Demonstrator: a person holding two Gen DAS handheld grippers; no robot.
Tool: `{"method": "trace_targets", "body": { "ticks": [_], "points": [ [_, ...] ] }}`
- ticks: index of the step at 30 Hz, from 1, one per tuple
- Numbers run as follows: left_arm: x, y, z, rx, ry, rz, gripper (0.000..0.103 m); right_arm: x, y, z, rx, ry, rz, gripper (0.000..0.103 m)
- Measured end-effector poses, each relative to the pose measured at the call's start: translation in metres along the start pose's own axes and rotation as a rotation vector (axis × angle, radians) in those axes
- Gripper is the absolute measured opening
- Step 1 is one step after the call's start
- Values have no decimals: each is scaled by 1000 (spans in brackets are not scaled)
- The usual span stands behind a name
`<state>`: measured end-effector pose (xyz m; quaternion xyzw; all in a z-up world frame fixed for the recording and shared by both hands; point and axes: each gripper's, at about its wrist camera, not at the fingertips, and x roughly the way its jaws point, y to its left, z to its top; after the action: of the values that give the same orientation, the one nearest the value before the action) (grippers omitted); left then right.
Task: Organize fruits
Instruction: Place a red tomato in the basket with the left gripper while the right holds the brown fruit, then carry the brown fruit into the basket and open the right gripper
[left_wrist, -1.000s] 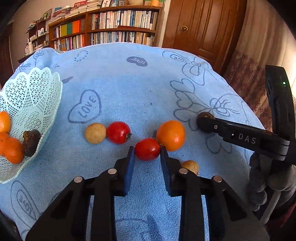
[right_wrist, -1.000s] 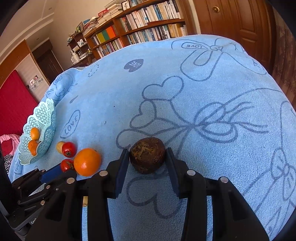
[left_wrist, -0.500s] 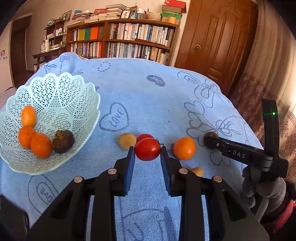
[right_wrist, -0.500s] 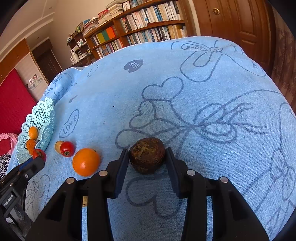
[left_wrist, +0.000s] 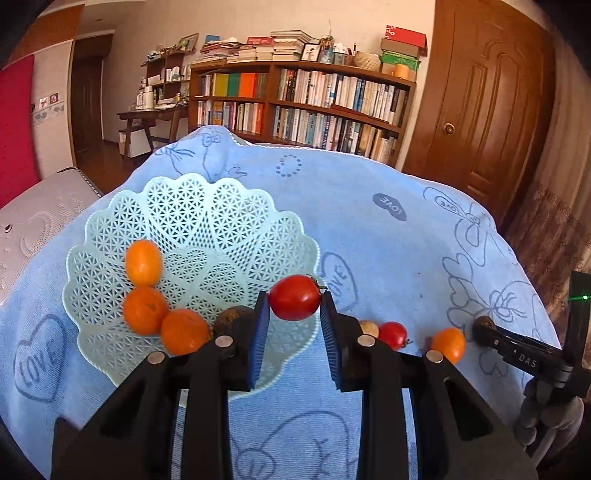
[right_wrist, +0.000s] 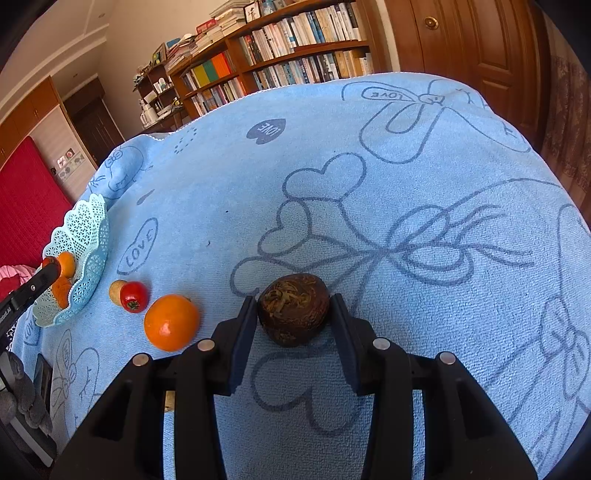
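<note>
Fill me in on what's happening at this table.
A person is sorting fruit with two handheld grippers. The left gripper holds a red tomato above the lattice basket, which already has three oranges. The right gripper brackets a dark brown fruit resting on the blue cloth.

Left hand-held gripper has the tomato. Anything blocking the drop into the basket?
Nothing visible. The tomato hangs over the basket's near rim; its lattice middle is bare, with three oranges and a brown fruit along the near-left side.
</note>
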<state>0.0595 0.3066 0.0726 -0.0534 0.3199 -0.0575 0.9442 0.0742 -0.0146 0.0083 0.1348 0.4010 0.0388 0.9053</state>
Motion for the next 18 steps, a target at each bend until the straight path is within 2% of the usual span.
{"method": "trace_targets", "body": {
  "ticks": [6, 7, 8, 9, 11, 13, 18],
  "points": [
    [15, 13, 9, -30, -8, 22, 31, 0, 0, 0, -1, 0, -1, 41],
    [15, 15, 9, -40, -22, 10, 43, 0, 0, 0, -1, -1, -1, 41],
    [15, 17, 8, -51, -38, 6, 70, 0, 0, 0, 0, -1, 0, 41],
    [13, 18, 7, -66, -60, 17, 85, 0, 0, 0, 0, -2, -1, 41],
    [8, 21, 4, -87, -105, 39, 85, -1, -1, 0, 0, -4, -2, 41],
    [7, 23, 5, -89, -110, 47, 85, -1, -1, 0, -1, -3, -2, 41],
    [-5, 28, 2, -103, -161, 126, 85, -6, -3, 0, 2, -20, -10, 41]
  ]
}}
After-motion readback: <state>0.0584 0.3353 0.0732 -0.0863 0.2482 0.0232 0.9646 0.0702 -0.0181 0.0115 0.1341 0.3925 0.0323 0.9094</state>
